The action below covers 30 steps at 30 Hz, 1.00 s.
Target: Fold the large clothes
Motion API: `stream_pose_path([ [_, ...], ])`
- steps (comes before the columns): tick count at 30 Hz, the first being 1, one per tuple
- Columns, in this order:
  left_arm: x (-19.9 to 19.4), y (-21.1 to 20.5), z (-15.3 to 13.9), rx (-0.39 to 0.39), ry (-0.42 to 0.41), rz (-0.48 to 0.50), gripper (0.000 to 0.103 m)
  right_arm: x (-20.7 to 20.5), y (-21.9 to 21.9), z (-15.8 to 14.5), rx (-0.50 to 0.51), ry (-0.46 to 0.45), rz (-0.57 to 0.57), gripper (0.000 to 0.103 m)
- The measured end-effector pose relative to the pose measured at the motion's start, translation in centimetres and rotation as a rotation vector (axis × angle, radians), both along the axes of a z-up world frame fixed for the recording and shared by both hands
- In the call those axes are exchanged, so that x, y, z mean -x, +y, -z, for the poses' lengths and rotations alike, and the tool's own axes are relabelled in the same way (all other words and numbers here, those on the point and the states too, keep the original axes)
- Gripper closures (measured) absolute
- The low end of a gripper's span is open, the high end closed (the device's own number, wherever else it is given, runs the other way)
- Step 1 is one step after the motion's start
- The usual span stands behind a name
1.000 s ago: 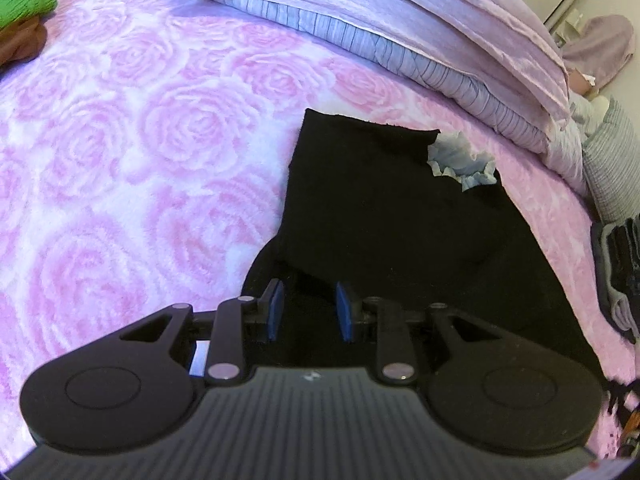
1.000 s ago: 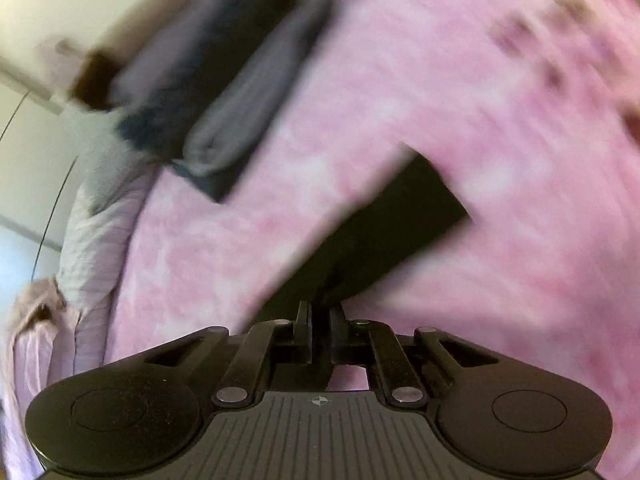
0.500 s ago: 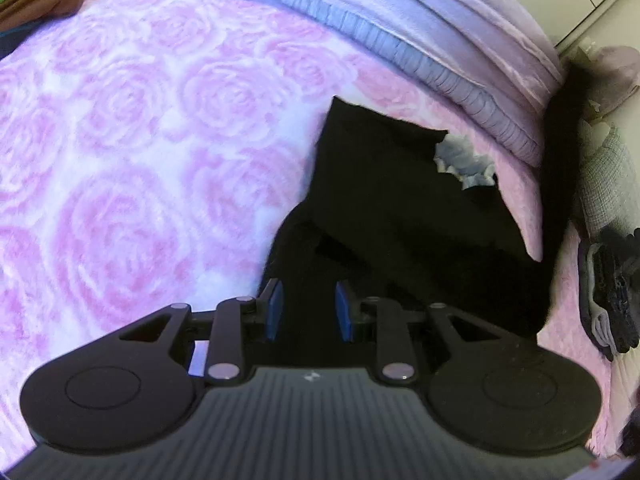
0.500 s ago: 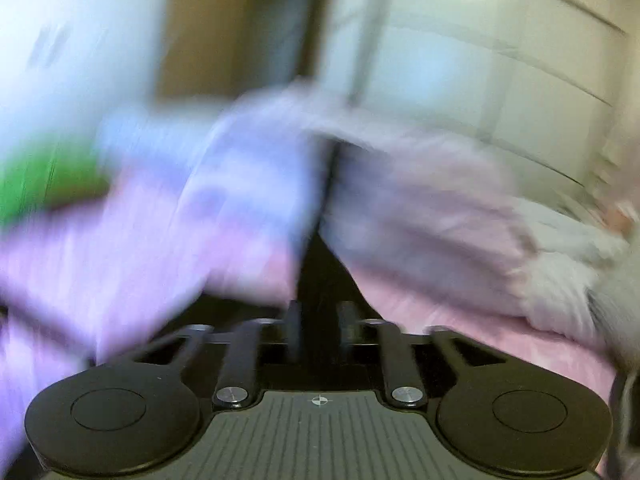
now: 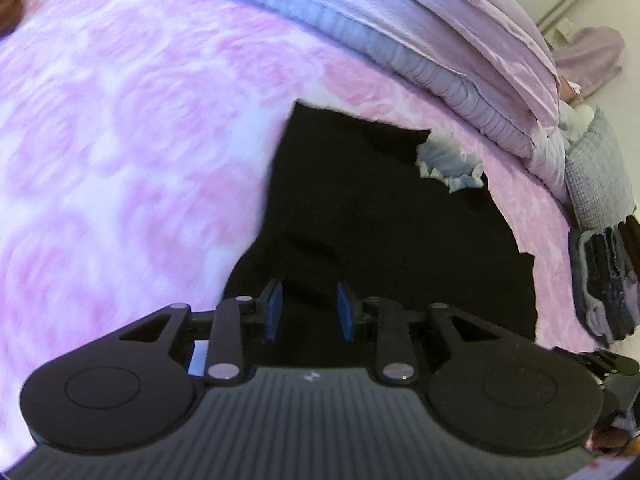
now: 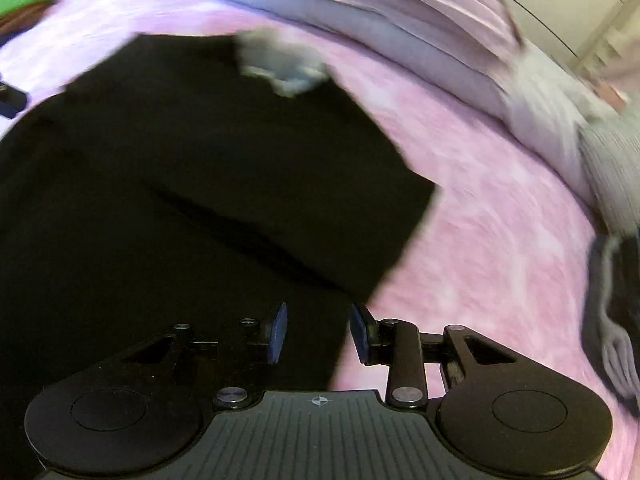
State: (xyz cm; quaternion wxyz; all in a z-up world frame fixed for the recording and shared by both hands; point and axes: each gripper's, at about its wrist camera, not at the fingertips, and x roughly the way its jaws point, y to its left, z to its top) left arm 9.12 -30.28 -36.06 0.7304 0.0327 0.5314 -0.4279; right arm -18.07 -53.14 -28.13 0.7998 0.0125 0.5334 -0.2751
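A large black garment (image 5: 372, 216) lies spread on the pink rose-patterned bedspread (image 5: 132, 140), with a pale blue ruffled collar (image 5: 450, 168) at its far end. My left gripper (image 5: 307, 312) hovers open over the garment's near left part, nothing between its blue pads. In the right wrist view the same black garment (image 6: 180, 184) fills the left half, its ruffled collar (image 6: 280, 66) far up. My right gripper (image 6: 318, 334) stands open over the garment's near right edge, holding nothing.
Folded lilac bedding (image 5: 420, 36) runs along the far side of the bed. A stack of folded dark clothes (image 5: 604, 280) sits at the right edge beside a grey pillow (image 5: 596, 184). Green and brown folded items (image 6: 24, 4) lie far left.
The right gripper, shut on black fabric earlier, swung it across and let go; it is now open over the garment. The right part now lies folded over. The left gripper stayed open.
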Motion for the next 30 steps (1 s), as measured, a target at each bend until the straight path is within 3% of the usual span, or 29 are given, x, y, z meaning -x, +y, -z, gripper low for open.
stream_pose_path([
  [6,-1.1,-5.2,1.5,-0.074,-0.113,0.041,0.07,2.9,-4.0,-0.2,-0.076,-0.075,0.211,0.072],
  [14,-1.0,-5.9,2.2,-0.106,-0.134,0.058,0.058,3.8,-3.2,0.8,-0.118,-0.065,0.198,0.071],
  [18,-0.6,-6.7,2.6,-0.118,-0.17,0.083,0.063,3.6,-3.7,1.7,-0.127,-0.065,0.213,0.071],
  [19,-0.6,-6.8,2.7,-0.123,-0.18,0.09,0.069,3.6,-3.7,1.7,-0.128,-0.066,0.212,0.071],
  [20,-0.4,-6.9,2.7,-0.132,-0.198,0.1,0.088,3.6,-3.8,1.7,-0.128,-0.067,0.208,0.071],
  [21,-0.3,-7.0,2.7,-0.141,-0.225,0.112,0.099,3.5,-3.8,1.7,-0.124,-0.066,0.202,0.071],
  [23,-0.2,-6.7,2.3,-0.12,-0.245,0.127,0.1,3.5,-3.9,1.7,-0.117,-0.068,0.193,0.071],
  [26,-0.1,-5.8,1.1,-0.089,-0.347,0.119,0.1,3.3,-4.0,1.5,-0.111,-0.076,0.186,0.071],
  [30,-1.7,-5.2,2.6,-0.15,-0.285,0.064,0.098,2.9,-4.1,1.5,-0.109,-0.081,0.166,0.071],
])
